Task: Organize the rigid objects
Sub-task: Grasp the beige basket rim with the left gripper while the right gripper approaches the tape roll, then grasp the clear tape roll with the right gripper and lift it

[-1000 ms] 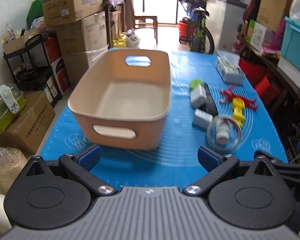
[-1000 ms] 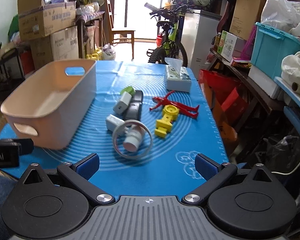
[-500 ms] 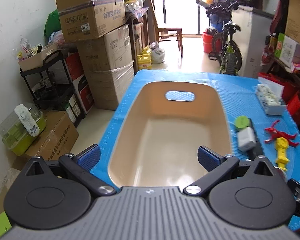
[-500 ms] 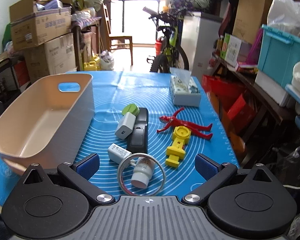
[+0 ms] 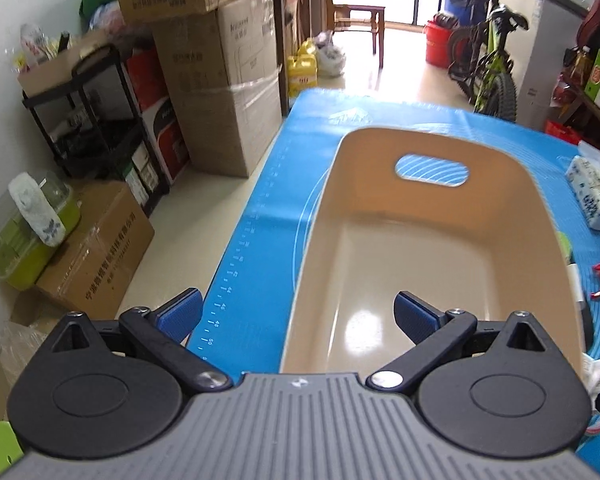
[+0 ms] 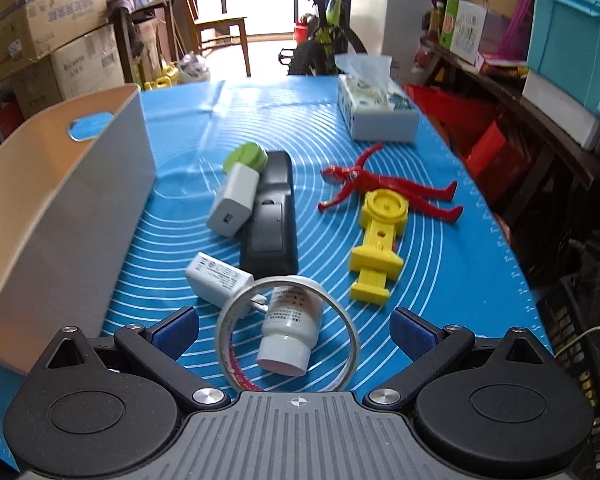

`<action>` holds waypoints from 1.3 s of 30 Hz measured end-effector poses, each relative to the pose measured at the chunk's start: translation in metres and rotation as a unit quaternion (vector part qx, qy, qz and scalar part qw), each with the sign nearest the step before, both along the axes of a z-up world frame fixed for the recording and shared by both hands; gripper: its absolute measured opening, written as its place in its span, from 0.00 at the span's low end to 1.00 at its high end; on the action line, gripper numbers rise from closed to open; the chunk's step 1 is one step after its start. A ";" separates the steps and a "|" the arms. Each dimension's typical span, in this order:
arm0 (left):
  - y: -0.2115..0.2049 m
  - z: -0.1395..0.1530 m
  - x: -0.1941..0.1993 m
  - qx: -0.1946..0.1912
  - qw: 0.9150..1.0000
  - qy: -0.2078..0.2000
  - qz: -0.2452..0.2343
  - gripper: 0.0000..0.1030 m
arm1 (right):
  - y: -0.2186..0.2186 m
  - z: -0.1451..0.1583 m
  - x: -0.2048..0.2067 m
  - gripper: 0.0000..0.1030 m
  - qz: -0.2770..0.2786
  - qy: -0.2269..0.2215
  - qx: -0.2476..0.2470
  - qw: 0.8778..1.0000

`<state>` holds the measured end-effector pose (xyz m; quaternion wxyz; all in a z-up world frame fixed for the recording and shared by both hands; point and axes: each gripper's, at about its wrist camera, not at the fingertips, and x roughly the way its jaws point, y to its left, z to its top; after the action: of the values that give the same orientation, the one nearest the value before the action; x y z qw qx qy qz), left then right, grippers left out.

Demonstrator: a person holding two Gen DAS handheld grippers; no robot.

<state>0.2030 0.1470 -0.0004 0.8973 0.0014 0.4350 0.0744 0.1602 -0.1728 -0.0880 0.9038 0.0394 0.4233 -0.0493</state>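
An empty beige bin [image 5: 420, 248] stands on the blue mat; it also shows at the left of the right wrist view [image 6: 60, 208]. My left gripper [image 5: 298, 314] is open, straddling the bin's near left wall. My right gripper [image 6: 294, 326] is open, just before a clear tape ring [image 6: 288, 332] with a white bottle [image 6: 290, 326] lying in it. Beyond lie a white charger [image 6: 218, 278], a black remote [image 6: 270, 216], a white adapter [image 6: 234, 200], a green lid [image 6: 246, 156], a yellow toy [image 6: 380, 240] and a red figure [image 6: 384, 186].
A tissue box [image 6: 374, 110] sits at the mat's far right. Cardboard boxes [image 5: 220, 92] and a black shelf [image 5: 96, 120] stand left of the table. A bicycle [image 6: 324, 36] and shelves with a teal crate [image 6: 572, 32] lie beyond and right.
My left gripper has moved forward and left over the bin's near left wall. My right gripper has moved forward and lower, closer to the tape ring and bottle.
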 end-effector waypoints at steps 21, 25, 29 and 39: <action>0.024 -0.033 0.018 -0.048 0.995 0.089 -0.002 0.17 | 0.023 -0.032 0.020 0.94 -0.007 0.038 -0.045 0.998; 0.024 -0.033 0.019 -0.059 0.994 0.089 -0.010 0.08 | 0.022 -0.033 0.020 0.86 -0.009 0.040 -0.054 0.998; 0.025 -0.033 0.019 -0.063 0.994 0.088 -0.008 0.08 | 0.016 -0.029 0.015 0.85 -0.012 0.036 -0.039 0.999; 0.024 -0.035 0.019 -0.060 0.994 0.087 -0.012 0.08 | 0.012 -0.003 0.005 0.85 0.005 0.028 -0.017 0.999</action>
<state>0.2220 0.1705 -0.0358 0.8551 -0.0411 0.5154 0.0372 0.1654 -0.1612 -0.0911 0.8923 0.0203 0.4477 -0.0536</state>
